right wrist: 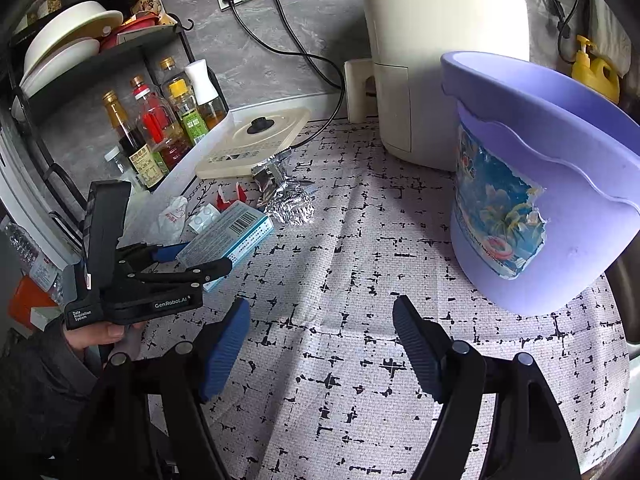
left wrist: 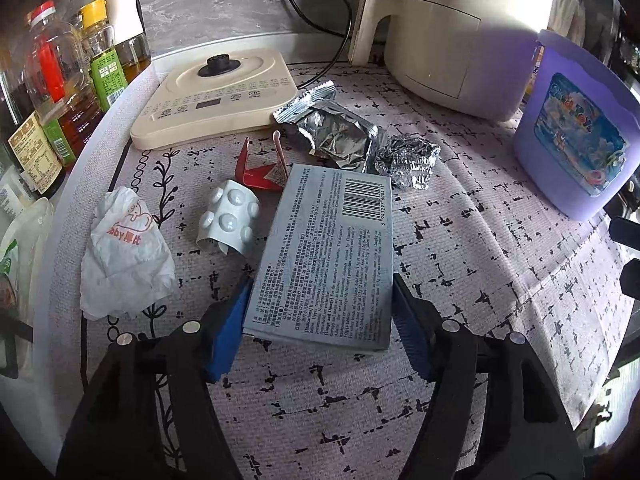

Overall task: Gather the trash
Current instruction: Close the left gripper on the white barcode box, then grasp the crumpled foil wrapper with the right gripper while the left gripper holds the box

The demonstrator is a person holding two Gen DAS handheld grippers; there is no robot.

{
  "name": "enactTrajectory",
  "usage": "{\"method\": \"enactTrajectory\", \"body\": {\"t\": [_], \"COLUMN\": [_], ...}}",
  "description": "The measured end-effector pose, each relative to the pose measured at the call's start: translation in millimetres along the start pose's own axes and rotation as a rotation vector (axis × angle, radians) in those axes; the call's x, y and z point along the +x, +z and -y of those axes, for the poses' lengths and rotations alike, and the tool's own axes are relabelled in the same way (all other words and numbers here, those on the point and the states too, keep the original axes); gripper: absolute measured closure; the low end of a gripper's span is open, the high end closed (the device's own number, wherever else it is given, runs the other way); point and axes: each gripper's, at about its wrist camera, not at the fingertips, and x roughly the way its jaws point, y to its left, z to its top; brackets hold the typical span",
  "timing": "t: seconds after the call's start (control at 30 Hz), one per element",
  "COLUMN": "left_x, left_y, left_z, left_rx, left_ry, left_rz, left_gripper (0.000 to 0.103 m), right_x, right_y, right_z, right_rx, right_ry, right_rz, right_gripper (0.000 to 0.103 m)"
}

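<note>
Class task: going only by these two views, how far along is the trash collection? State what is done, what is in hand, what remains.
Done: nothing visibly; the purple bucket's inside is hidden. In hand: the left claw straddles the medicine box; the right claw is open and empty. Left: the crumpled foil, silver wrapper, blister pack, paper wrapper and red scrap.

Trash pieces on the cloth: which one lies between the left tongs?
The pale blue medicine box with the barcode; the left tongs flank it. The tissue, foil and blister pack lie beyond.
</note>
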Motion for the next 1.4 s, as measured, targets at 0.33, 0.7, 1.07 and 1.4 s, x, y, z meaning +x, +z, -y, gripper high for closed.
{"method": "enactTrajectory", "body": {"t": [0.33, 0.7, 1.07, 1.4], "left_x": [-63, -73, -64, -46], "left_y": [6, 15, 41, 54], "left_z": [-19, -50, -65, -76], "left_rx": [-0.071, -0.163, -0.212, -0.228], "left_ry": [0.028, 0.08, 0.074, 0.055], "left_rz": [0.144, 0.154, 0.202, 0.194], "left_gripper": [0.037, 0.037, 0.037, 0.037], "right_x": [9, 45, 84, 123], "right_y": [18, 48, 73, 87], "right_z": [-14, -36, -40, -39], "right_rx": [-0.022, -0.062, -0.082, -0.072], "right_ry": [0.042, 0.054, 0.006, -0.021], "right_rz": [0.023, 0.024, 0.0, -0.028], "right_gripper": [0.035, 0.029, 0.025, 0.025]}}
